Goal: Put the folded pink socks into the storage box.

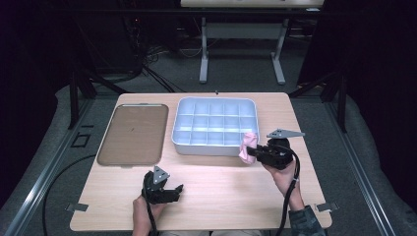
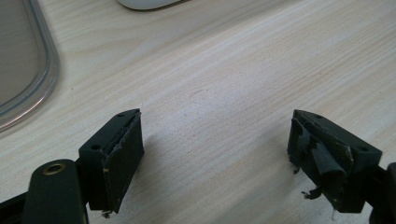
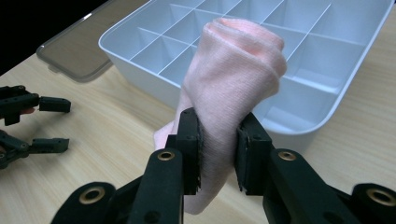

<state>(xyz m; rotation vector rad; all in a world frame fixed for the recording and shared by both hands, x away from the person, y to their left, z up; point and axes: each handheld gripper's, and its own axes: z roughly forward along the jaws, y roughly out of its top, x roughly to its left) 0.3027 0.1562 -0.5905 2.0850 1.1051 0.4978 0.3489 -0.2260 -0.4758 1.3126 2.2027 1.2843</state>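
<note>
Right gripper (image 3: pixel 218 154): jaws clamped on the middle of a rolled pale-pink fabric bundle (image 3: pixel 233 74), lifted clear of the counter just beside the organiser's near right corner; that looks like a carry toward one of the cells.
Left gripper (image 1: pixel 163 191): jaws spread wide, nothing between them, hovering low over bare wood at the near left, likely kept out of the way.
White plastic divided organiser tray (image 1: pixel 183 138): sits at the middle of the light wooden counter (image 1: pixel 221 191); every compartment I can see is empty.
Flat brown translucent lid (image 1: pixel 132 133): lies to the left of the organiser, apart from it, nothing on it; presumably set aside so the cells stay open.
</note>
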